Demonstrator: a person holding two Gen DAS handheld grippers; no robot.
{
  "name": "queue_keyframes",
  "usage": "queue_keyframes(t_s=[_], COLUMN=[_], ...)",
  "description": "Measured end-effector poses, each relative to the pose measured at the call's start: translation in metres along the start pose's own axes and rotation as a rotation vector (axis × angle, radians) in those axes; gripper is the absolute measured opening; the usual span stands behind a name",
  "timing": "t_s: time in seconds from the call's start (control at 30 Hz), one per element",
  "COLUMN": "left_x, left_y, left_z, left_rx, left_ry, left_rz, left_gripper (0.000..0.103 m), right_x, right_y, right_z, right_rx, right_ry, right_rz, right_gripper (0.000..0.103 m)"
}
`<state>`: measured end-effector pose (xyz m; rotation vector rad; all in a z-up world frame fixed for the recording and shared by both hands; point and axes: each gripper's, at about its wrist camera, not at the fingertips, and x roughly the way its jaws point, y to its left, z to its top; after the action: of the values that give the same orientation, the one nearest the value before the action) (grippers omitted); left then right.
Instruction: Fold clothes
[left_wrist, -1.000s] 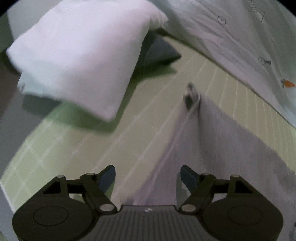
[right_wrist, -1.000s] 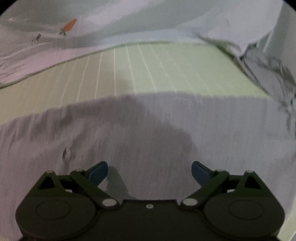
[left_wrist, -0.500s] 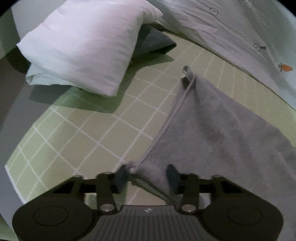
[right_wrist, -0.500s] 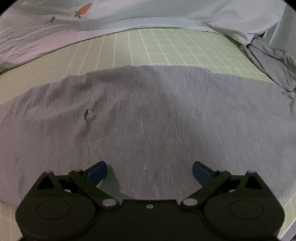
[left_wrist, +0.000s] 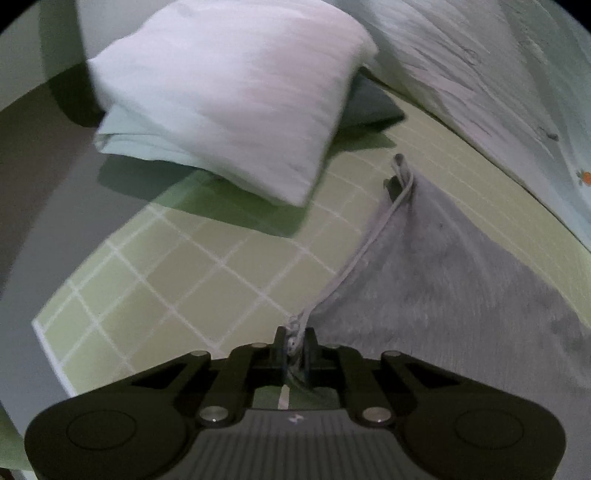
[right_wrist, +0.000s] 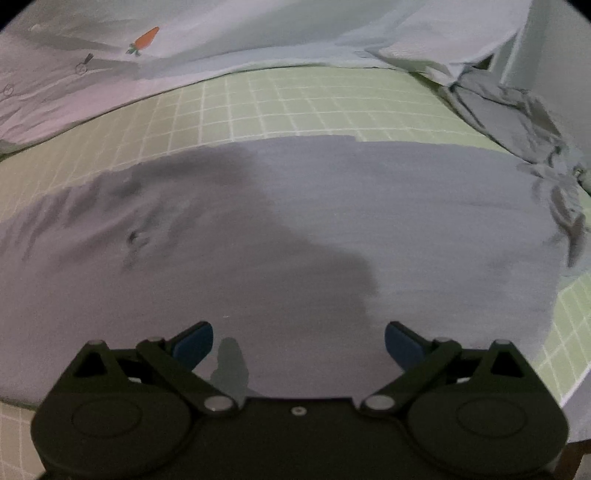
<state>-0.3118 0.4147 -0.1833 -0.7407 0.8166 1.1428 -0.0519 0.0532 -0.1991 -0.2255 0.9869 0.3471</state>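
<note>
Now the left hand-held gripper (left_wrist: 294, 345) is closing, its jaws pinching the corner hem of the grey garment (left_wrist: 454, 280), which lies spread across the green checked bed sheet (left_wrist: 192, 280) near a white pillow (left_wrist: 229, 92). Meanwhile the right hand-held gripper (right_wrist: 299, 341) hovers over the same garment, jaws wide apart, gripping nothing.

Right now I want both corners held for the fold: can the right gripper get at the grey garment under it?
Probably yes. The right gripper hangs open over the grey garment, with nothing between its fingers and the flat cloth. The left gripper is closing on the cloth's corner.
</note>
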Motion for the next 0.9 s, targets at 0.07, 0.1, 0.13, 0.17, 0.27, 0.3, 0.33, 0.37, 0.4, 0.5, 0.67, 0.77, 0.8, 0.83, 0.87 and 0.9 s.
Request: queue_keyframes(t_s=[0.07,0.1,0.13,0.17,0.27,0.3,0.33,0.37,0.4,0.5,0.67,0.77,0.8,0.83,0.87,0.9], left_x=[-0.001,-0.002,-0.003,-0.005,-0.013,-0.016,-0.019,-0.023,-0.027,-0.04,-0.064,-0.077,-0.081,-0.084,-0.087,-0.09], left_y=[0.011,0.017,0.022,0.025,0.028,0.026,0.023,0.019,0.014,-0.002,-0.044,-0.077,-0.09,-0.102,-0.115,-0.128], left_z=[0.003,0.004,0.005,0.006,0.007,0.007,0.008,0.008,0.009,0.012,0.011,0.004,0.001,-0.003,-0.007,-0.013], left_rx=[-0.03,-0.049,-0.061,-0.067,-0.067,-0.062,-0.055,-0.042,-0.027,0.005,0.111,0.184,0.207,0.232,0.256,0.285], left_ry=[-0.005,-0.007,-0.009,-0.014,-0.034,-0.043,-0.054,-0.068,-0.083,-0.122,-0.202,-0.23,-0.233,-0.235,-0.237,-0.238], left_rz=[0.016,0.025,0.034,0.041,0.038,0.033,0.028,0.026,0.024,0.003,-0.023,-0.067,-0.084,-0.1,-0.117,-0.138], left_gripper=[0.009,0.009,0.009,0.009,0.009,0.009,0.009,0.009,0.009,0.009,0.009,0.009,0.009,0.009,0.009,0.009], right_x=[-0.003,-0.004,-0.005,-0.006,-0.008,-0.009,-0.009,-0.009,-0.009,-0.009,-0.007,-0.005,-0.005,-0.005,-0.004,-0.004], right_y=[-0.003,-0.005,-0.006,-0.007,-0.012,-0.014,-0.016,-0.019,-0.021,-0.028,-0.047,-0.059,-0.063,-0.066,-0.07,-0.074], right_z=[-0.002,-0.003,-0.003,-0.004,-0.006,-0.006,-0.006,-0.007,-0.007,-0.008,-0.01,-0.01,-0.01,-0.01,-0.01,-0.01], right_rx=[0.009,0.013,0.015,0.016,0.02,0.023,0.025,0.028,0.033,0.05,0.088,0.105,0.11,0.115,0.119,0.125], right_ry=[-0.002,-0.003,-0.004,-0.006,-0.008,-0.007,-0.005,-0.003,-0.001,0.002,0.011,0.016,0.017,0.018,0.02,0.02], right_rz=[-0.005,-0.008,-0.01,-0.013,-0.017,-0.017,-0.018,-0.017,-0.018,-0.018,-0.014,-0.006,-0.003,0.0,0.003,0.004], right_gripper=[0.101,0.101,0.101,0.101,0.101,0.101,0.101,0.101,0.101,0.101,0.101,0.101,0.101,0.101,0.101,0.101])
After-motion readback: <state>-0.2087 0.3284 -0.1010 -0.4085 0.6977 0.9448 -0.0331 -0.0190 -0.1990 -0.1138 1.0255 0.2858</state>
